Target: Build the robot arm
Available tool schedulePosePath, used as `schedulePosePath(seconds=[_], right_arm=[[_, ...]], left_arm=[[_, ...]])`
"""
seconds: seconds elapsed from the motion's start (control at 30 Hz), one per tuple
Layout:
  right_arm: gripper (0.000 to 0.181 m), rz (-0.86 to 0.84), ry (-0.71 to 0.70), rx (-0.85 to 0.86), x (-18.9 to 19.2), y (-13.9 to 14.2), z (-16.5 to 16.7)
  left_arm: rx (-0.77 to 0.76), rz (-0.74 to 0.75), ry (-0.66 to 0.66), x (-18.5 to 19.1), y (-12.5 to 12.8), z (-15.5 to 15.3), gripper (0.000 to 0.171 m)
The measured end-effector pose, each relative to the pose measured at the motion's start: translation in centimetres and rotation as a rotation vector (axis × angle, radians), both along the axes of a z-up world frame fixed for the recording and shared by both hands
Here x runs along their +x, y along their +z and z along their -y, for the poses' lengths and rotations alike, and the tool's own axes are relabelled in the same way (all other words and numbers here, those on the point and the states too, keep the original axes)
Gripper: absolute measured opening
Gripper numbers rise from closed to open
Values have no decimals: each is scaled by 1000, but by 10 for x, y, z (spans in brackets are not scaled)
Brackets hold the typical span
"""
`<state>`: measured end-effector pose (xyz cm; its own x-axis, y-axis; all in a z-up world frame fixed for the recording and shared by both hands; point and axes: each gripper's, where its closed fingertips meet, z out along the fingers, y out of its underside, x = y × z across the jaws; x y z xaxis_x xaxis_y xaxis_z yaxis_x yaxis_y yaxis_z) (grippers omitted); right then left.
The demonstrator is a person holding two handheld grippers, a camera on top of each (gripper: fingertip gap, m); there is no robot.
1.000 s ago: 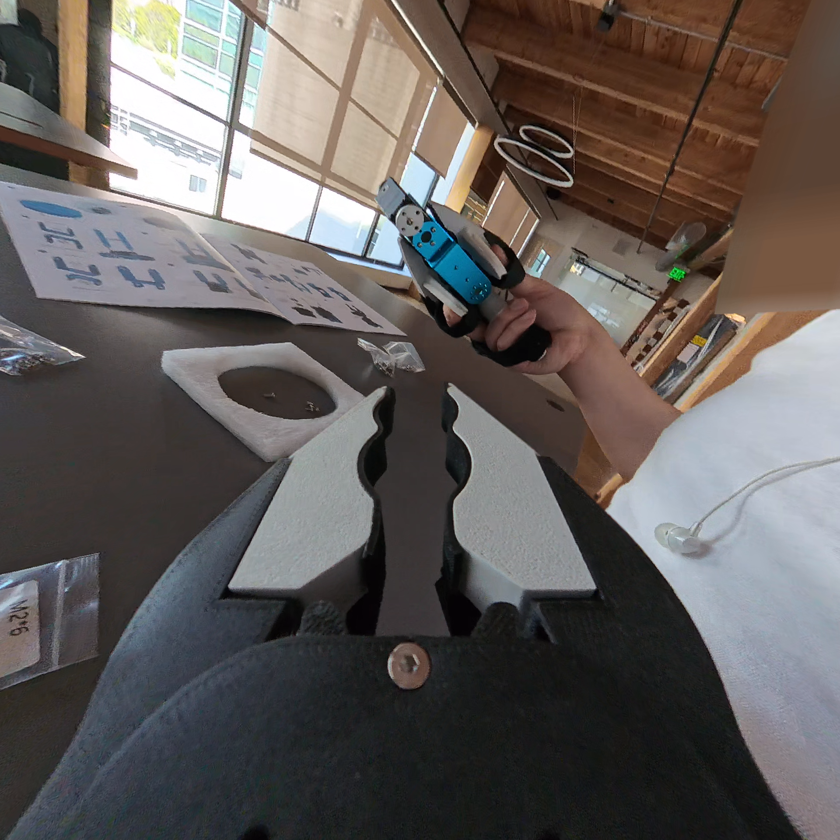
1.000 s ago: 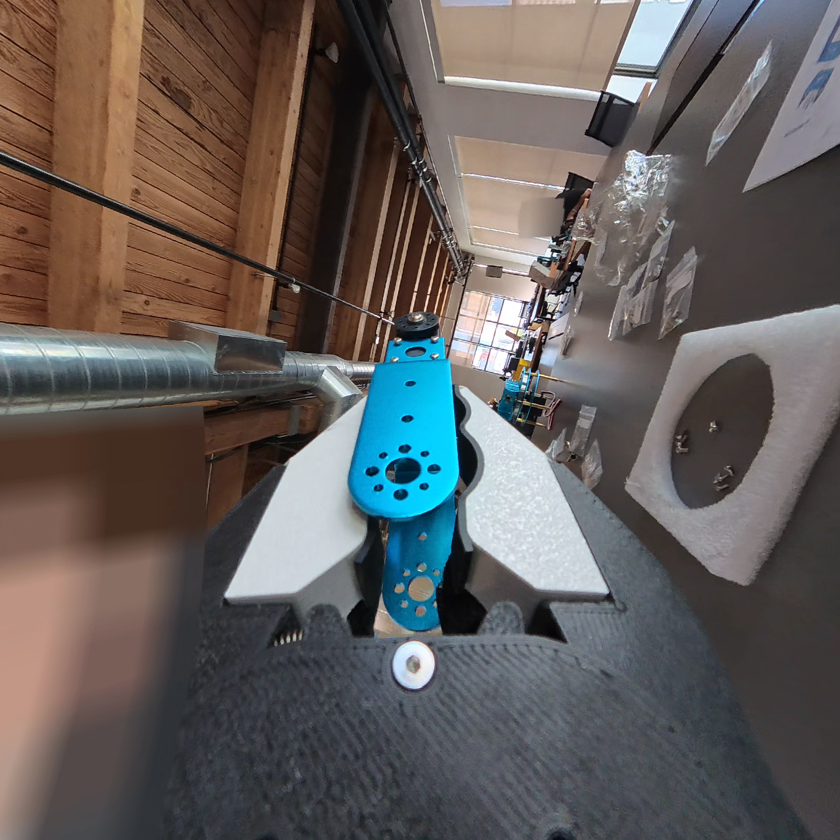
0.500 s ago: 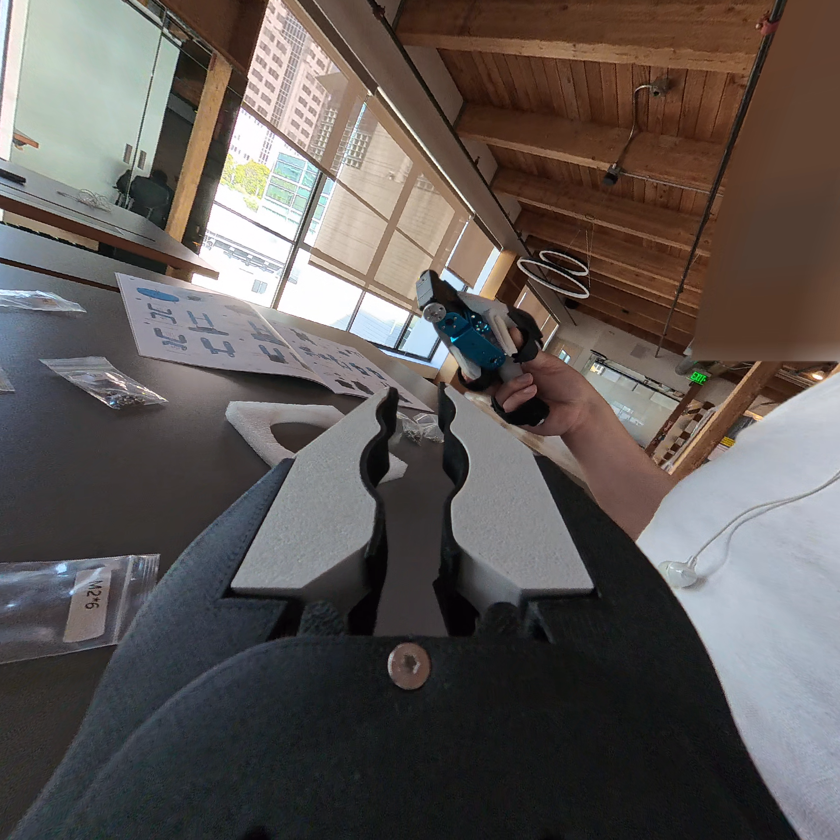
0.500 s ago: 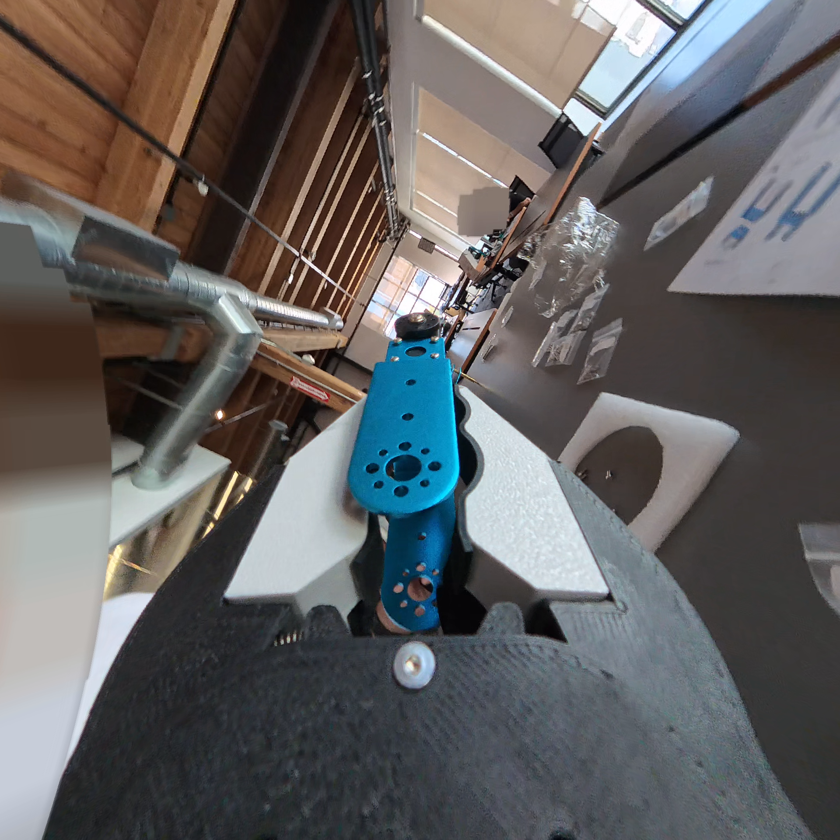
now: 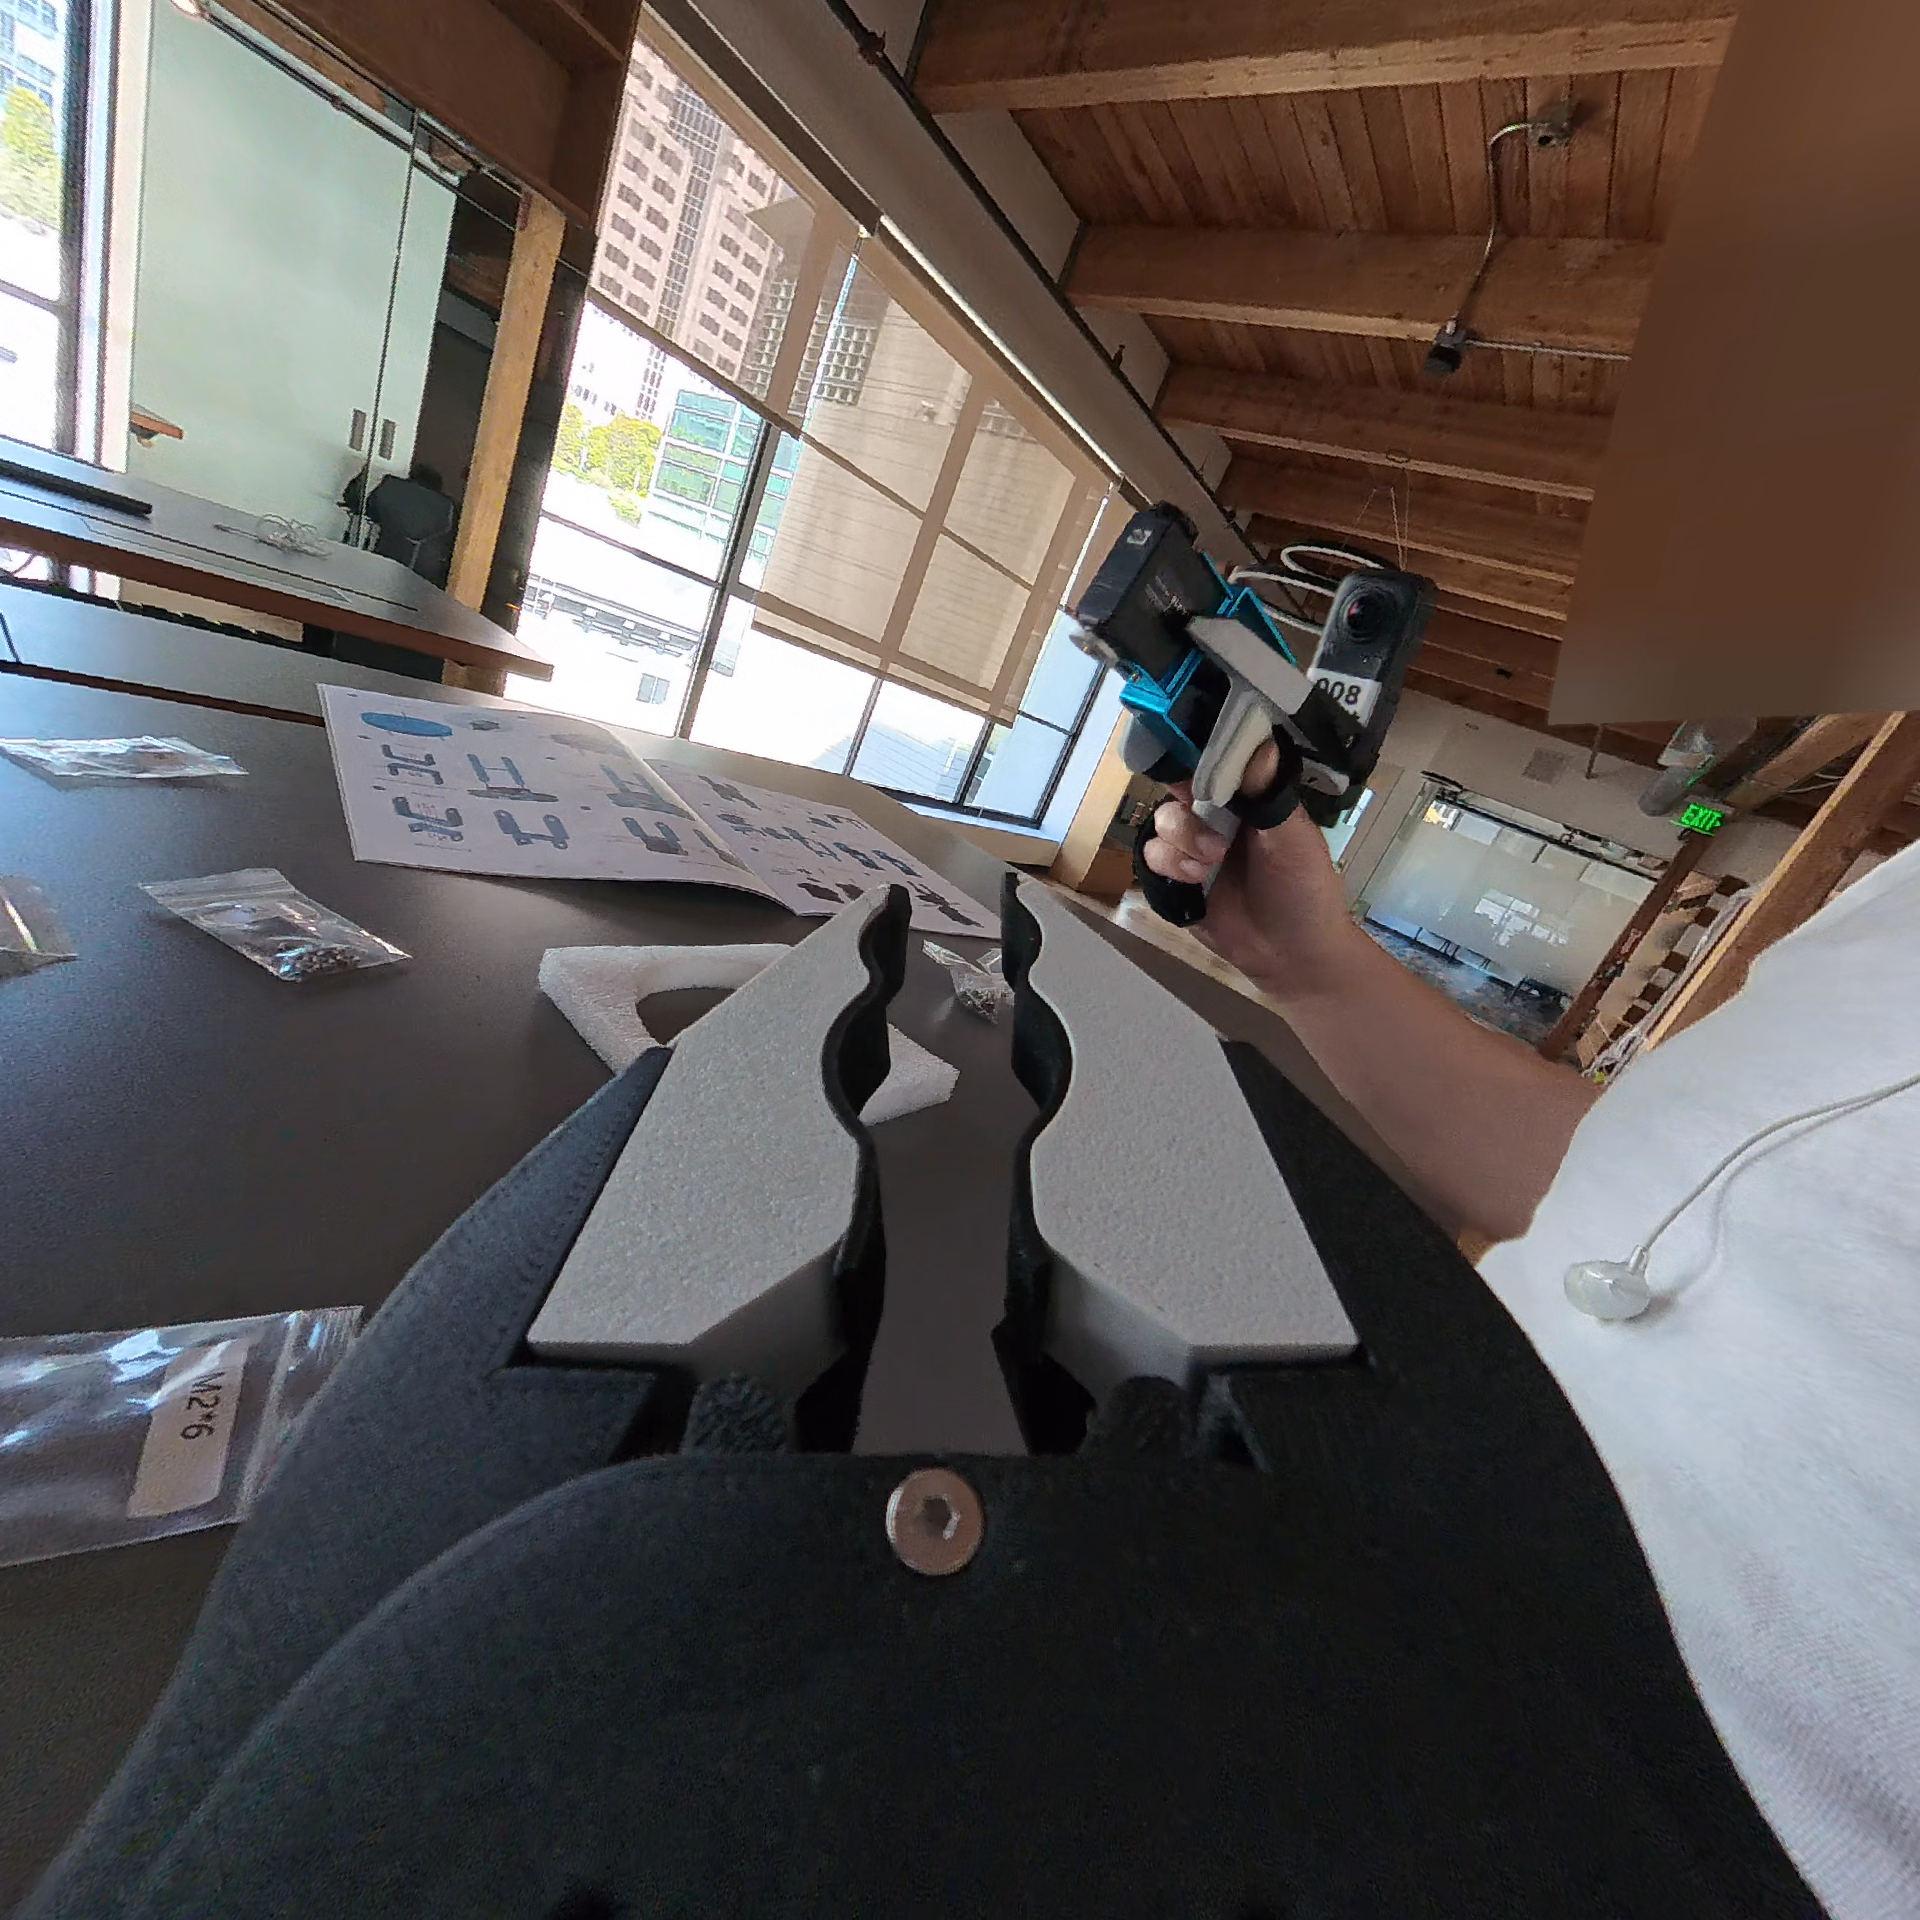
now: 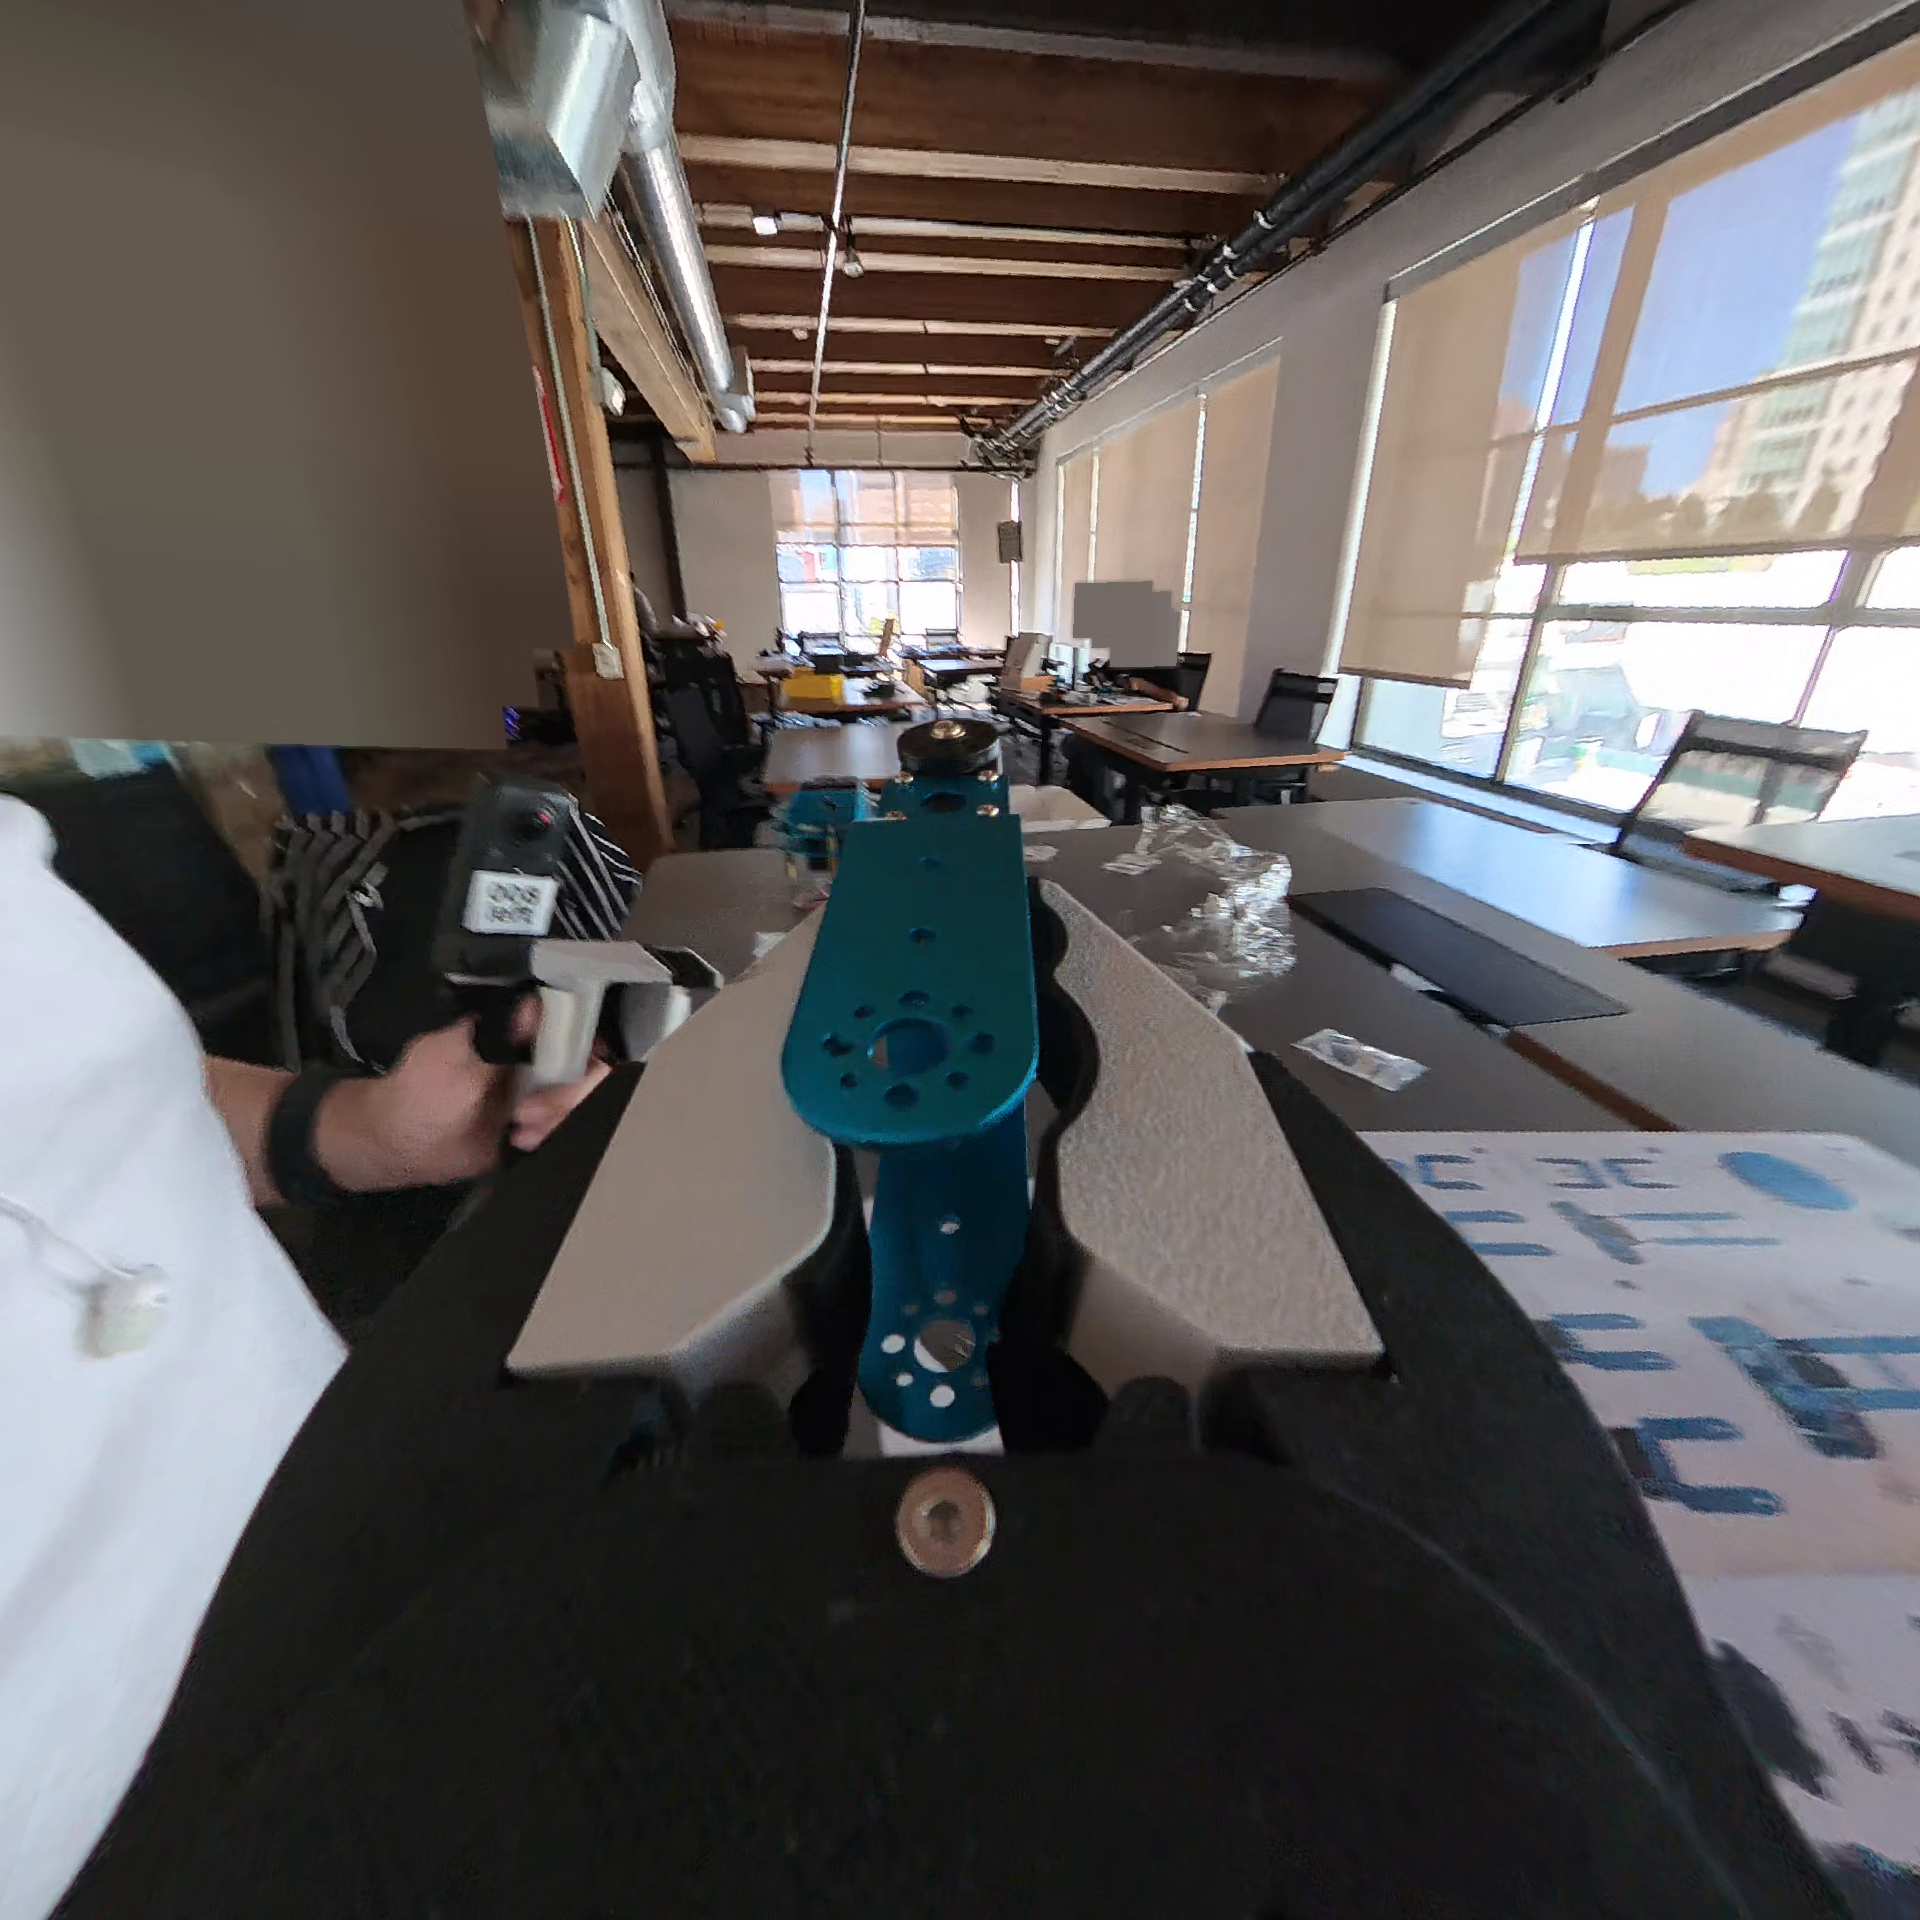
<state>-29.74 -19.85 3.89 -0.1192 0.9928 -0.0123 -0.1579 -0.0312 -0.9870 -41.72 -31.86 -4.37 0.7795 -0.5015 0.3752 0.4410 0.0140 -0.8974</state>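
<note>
My right gripper [image 6: 935,904] is shut on a blue metal bracket [image 6: 909,1039] with many holes, which sticks out forward between the jaws and carries a black round part [image 6: 943,743] at its far end. In the left wrist view this gripper [image 5: 1195,665] is held up in a hand above the table's far edge, with the blue bracket [image 5: 1164,696] and a black block [image 5: 1143,592] in it. My left gripper [image 5: 954,904] is open and empty, its white fingers [image 5: 727,1143] a narrow gap apart, low over the dark table [image 5: 260,1143]. It also shows in the right wrist view [image 6: 561,966], held in a hand.
A white foam square [image 5: 613,971] with a round hole lies just ahead of the left fingers. An open instruction sheet [image 5: 582,800] lies beyond it. Small plastic bags of screws [image 5: 275,925] and a labelled bag [image 5: 135,1423] lie at the left. A person in a white shirt [image 5: 1714,1455] is at the right.
The right gripper has turned from pointing at the ceiling to level with the room, still holding the bracket. The left view has tilted up, and the foam square has slid behind its fingers.
</note>
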Motion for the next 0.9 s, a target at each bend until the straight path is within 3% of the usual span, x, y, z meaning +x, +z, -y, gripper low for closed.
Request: schedulePosePath(seconds=[0.17, 0.3, 0.43, 0.53, 0.9], right_arm=[[27, 94, -116, 65, 3, -25, -26], [27, 189, -146, -256, 5, -55, -60], [28, 250, -45, -620, 11, -87, -74], [28, 205, 3, -733, 18, -87, -81], [28, 170, 40, -757, 25, -80, -84]], left_arm=[[-30, 2, -16, 10, -3, -5, 16], [-62, 4, -55, 22, -7, -10, 16], [-39, -43, -30, 25, -5, -10, 13], [-17, -50, -9, 23, -3, -9, 12], [-15, -14, -14, 19, -2, -9, 14]])
